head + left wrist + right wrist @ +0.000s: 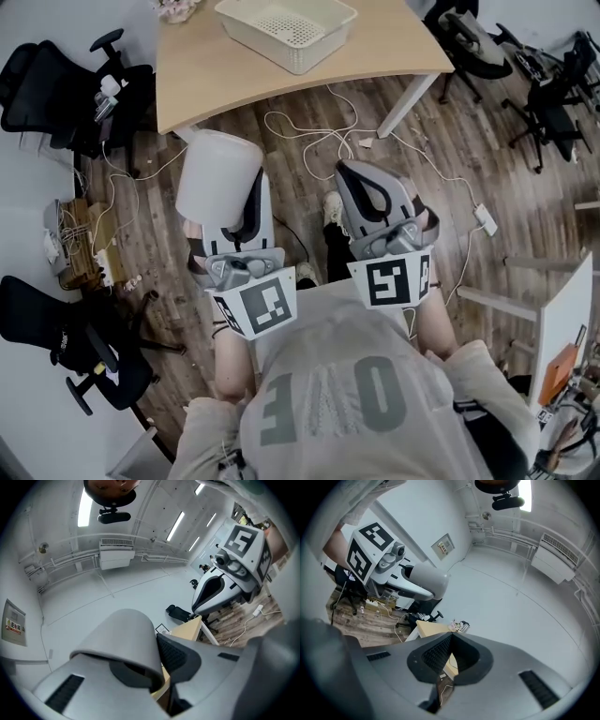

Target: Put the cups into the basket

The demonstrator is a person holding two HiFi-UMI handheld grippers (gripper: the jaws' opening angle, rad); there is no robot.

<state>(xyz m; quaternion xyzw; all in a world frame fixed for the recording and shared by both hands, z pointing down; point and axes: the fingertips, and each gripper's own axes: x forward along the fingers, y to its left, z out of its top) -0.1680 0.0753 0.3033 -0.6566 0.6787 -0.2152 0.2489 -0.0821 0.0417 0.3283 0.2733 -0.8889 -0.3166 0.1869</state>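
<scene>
Clutching a white cup [217, 178] between its jaws, the left gripper [157, 665] hangs short of the table's [202, 80] near edge; the basket [289, 58] sits toward the tabletop's far edge; the right gripper [362, 176] is clenched, empty.

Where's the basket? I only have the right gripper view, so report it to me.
Observer: The head view shows the basket standing on the wooden table, straight ahead, with nothing showing inside it.
Operator: Confirm the left gripper's hold.
Observer: The left gripper view shows the left gripper shut on the white cup, with the jaws pinching its wall at the rim.
Operator: Now check the floor ahead.
Observer: The head view shows white cables lying on the wood floor just in front of the table.
</scene>
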